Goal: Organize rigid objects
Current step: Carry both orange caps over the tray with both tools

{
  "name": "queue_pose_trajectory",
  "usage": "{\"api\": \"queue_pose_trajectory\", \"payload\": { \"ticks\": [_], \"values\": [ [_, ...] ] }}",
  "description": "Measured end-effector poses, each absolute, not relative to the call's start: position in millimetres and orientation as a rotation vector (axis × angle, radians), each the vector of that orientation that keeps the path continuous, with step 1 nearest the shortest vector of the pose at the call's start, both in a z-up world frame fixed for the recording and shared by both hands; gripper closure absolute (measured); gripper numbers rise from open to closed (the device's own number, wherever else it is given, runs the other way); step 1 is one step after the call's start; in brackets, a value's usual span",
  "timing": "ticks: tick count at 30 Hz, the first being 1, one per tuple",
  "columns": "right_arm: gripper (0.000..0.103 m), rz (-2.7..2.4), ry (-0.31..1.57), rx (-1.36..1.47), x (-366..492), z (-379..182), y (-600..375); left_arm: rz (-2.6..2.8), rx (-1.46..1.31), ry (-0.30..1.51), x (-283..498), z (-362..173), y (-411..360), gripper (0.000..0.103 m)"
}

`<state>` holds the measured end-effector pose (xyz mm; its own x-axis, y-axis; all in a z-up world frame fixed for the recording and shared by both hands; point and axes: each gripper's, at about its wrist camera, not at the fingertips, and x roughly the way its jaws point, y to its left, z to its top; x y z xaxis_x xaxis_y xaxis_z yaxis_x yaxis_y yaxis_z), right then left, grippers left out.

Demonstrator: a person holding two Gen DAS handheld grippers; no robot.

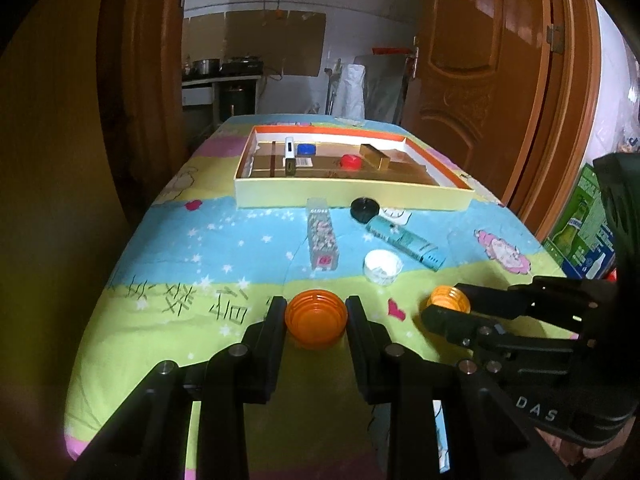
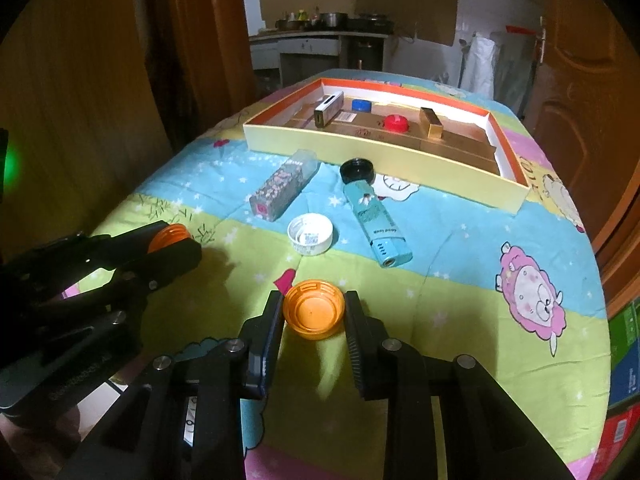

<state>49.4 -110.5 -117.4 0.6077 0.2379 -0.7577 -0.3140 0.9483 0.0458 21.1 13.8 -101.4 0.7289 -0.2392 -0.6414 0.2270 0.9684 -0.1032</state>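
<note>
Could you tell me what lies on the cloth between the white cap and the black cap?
Only the near end of the teal tube edges into that stretch beside the white cap and black cap; otherwise bare cloth, clearest in the right wrist view.

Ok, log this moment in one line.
left hand-held gripper: shut on orange cap | right hand-held gripper: shut on second orange cap | tray: partly filled
</note>
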Motion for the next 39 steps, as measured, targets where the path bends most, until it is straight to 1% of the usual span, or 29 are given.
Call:
{"api": "queue_pose_trajectory", "payload": {
  "ticks": [13, 39],
  "values": [
    [0.073, 0.313, 0.837, -0.046, 68.6, -103.6, -122.1, -0.286, -0.027, 0.707, 49.8, -89.8, 0.7, 0.073],
    [0.073, 0.296, 0.838, 0.024, 118.1, -93.3, -149.2, -0.292, -0.014, 0.724, 107.5, -72.8, -20.3, 0.073]
  ]
}}
